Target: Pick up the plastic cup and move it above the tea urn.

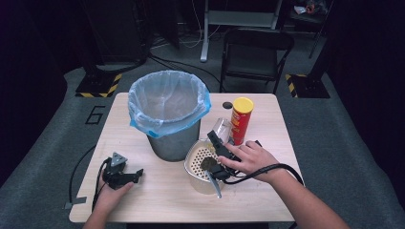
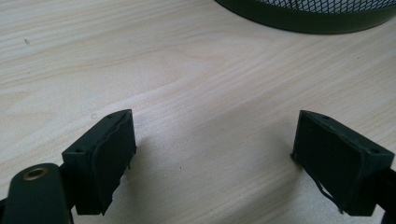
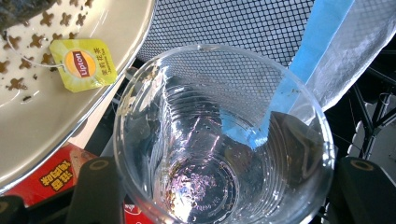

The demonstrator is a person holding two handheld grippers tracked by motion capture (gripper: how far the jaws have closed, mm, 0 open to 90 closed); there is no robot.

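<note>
Right tongs point(image 1: 217, 138) pinch a clear plastic cup point(image 3: 224, 140), tipped beside the perforated strainer point(image 1: 198, 160); left tongs point(image 2: 215, 158) sit spread over bare tabletop point(image 2: 187, 70).

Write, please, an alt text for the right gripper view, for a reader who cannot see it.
A clear plastic cup, empty apart from small brown specks, is held between the two black jaws of the right tongs, mouth towards the camera. Behind it are a beige perforated strainer with a yellow Lipton tea-bag tag and a black mesh bin with a blue liner.
</note>
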